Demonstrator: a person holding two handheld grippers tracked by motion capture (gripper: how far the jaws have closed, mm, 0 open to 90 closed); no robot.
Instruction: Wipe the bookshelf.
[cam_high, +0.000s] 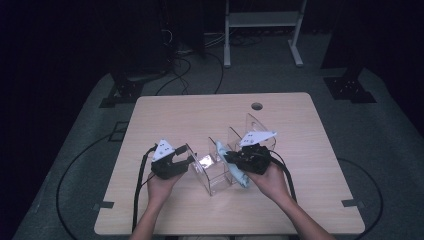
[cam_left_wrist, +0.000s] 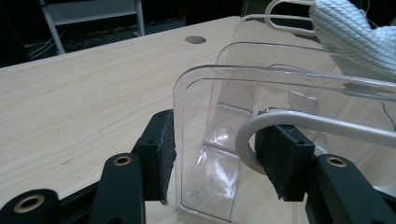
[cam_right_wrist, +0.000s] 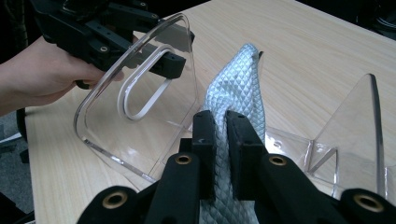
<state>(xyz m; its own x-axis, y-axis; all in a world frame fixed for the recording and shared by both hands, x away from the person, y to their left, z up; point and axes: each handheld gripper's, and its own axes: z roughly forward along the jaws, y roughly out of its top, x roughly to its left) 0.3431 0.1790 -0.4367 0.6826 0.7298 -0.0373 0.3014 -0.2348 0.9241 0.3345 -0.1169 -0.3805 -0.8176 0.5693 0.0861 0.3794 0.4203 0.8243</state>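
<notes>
Left gripper (cam_left_wrist: 215, 158) clamps the end wall of the clear rack (cam_high: 220, 175) at mid-table. Right gripper (cam_right_wrist: 221, 126) pinches the cloth (cam_right_wrist: 238, 93) over the rack; the cloth's lower end is cut off.

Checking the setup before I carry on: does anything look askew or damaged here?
Nothing looks damaged or spilled. The clear acrylic rack stands upright on the table, its end panel gripped by the left tool; the right tool pinches a light-blue cloth.

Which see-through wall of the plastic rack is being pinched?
The end wall with the oval handle hole; the left hand-held gripper pinches it. The other walls stand untouched.
</notes>
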